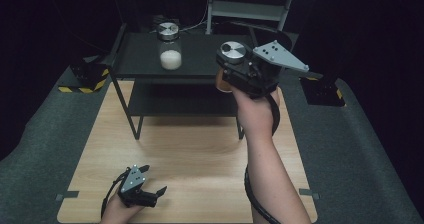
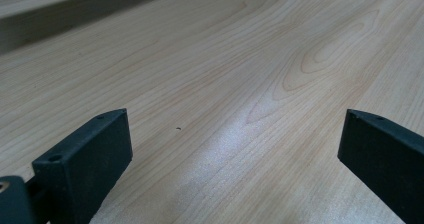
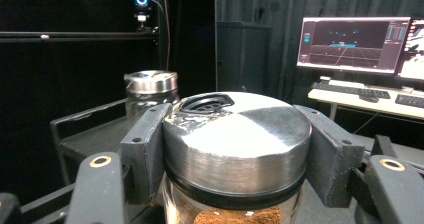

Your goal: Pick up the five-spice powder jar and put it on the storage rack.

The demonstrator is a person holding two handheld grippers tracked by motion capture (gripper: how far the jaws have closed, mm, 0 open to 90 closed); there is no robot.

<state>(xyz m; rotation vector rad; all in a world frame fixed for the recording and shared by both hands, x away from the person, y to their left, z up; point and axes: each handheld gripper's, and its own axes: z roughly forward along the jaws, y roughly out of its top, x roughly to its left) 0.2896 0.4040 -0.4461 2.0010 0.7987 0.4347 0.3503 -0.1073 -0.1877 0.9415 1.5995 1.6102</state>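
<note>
The right gripper (image 1: 231, 66) clamps the round brushed-metal lid of a clear glass jar of brown powder (image 3: 235, 149), held in the air over the front right corner of the black metal shelf rack (image 1: 135, 64) (its pads press both sides of the lid). A second clear glass jar of white powder (image 1: 170, 46) stands near the rack's back edge. The left gripper (image 1: 155, 194) rests with jaws wide apart near the front left corner of the pale wooden tabletop (image 1: 190, 154).

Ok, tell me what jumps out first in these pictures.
The right gripper is shut on a metal-lidded jar of brown powder, held up beside the black shelf. A second jar, holding white powder, stands on that shelf. The left gripper rests open and empty on the wooden table.
</note>
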